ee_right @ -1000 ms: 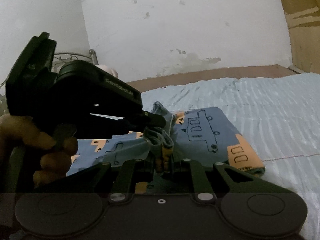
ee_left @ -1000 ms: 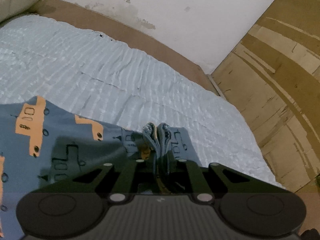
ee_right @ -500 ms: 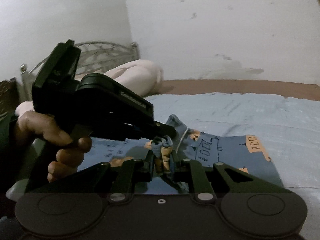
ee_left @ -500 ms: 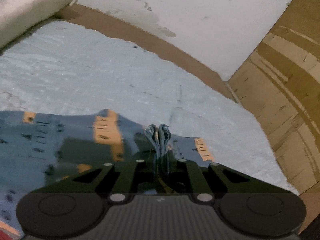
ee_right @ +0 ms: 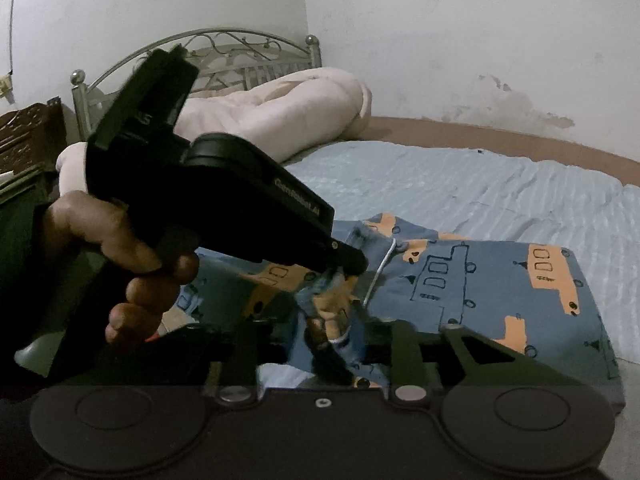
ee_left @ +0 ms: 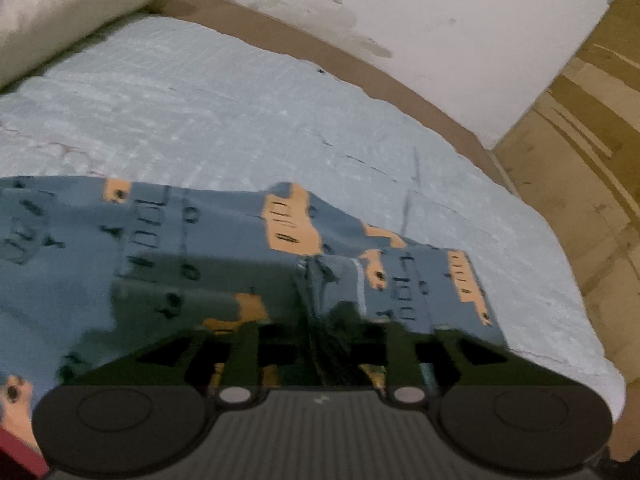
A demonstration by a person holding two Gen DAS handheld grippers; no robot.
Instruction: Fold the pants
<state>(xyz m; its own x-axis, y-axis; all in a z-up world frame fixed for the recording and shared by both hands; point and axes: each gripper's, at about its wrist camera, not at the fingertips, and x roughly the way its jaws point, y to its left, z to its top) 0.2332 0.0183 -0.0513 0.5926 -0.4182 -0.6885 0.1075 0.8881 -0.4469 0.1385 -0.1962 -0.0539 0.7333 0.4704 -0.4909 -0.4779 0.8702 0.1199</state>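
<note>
L wrist view: your left gripper has jaws just opening, spread now; pants fabric sits between them, not pinched.
Pants: blue w/ orange trucks, on bed near its front edge.
R wrist view: your right gripper also just opening, cloth bunch loose between the jaws.
Left hand: grips the other tool's handle, tip at the pants' bunched edge.

The far half of the bed lies bare up to its brown edge by the wall. The pants cover the near side. A rolled quilt blocks the headboard end.
</note>
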